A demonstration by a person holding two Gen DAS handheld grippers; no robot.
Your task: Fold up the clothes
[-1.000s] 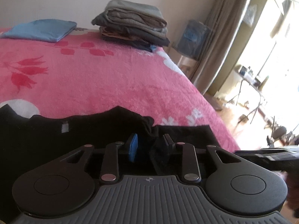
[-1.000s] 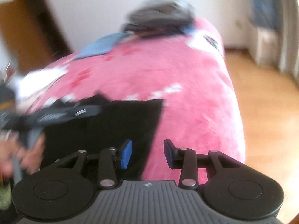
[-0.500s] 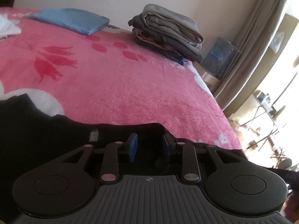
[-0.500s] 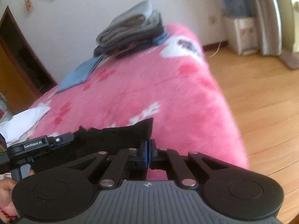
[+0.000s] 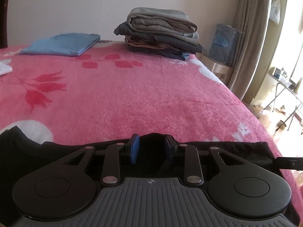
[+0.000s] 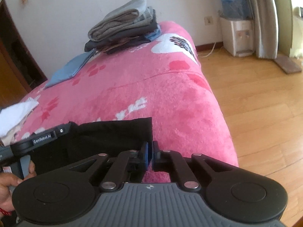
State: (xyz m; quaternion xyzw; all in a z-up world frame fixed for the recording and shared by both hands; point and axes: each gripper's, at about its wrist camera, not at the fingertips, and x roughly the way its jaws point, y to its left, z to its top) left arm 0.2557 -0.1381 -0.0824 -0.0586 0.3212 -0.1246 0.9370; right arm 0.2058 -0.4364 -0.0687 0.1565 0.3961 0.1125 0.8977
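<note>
Black garment [image 6: 113,138] on the pink bed [image 5: 144,87], left tool [image 5: 151,150] parted over it, right tool [image 6: 150,155] pinched on its corner

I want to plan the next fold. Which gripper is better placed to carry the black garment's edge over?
Probably right. The right gripper looks shut at the black garment's corner by the bed's edge. The left gripper is open over the cloth, holding nothing.

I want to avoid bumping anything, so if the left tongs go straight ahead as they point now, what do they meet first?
Probably the raised fold of the black garment between the open left tongs; beyond it, bare pink fleece blanket. Depth is unclear.
</note>
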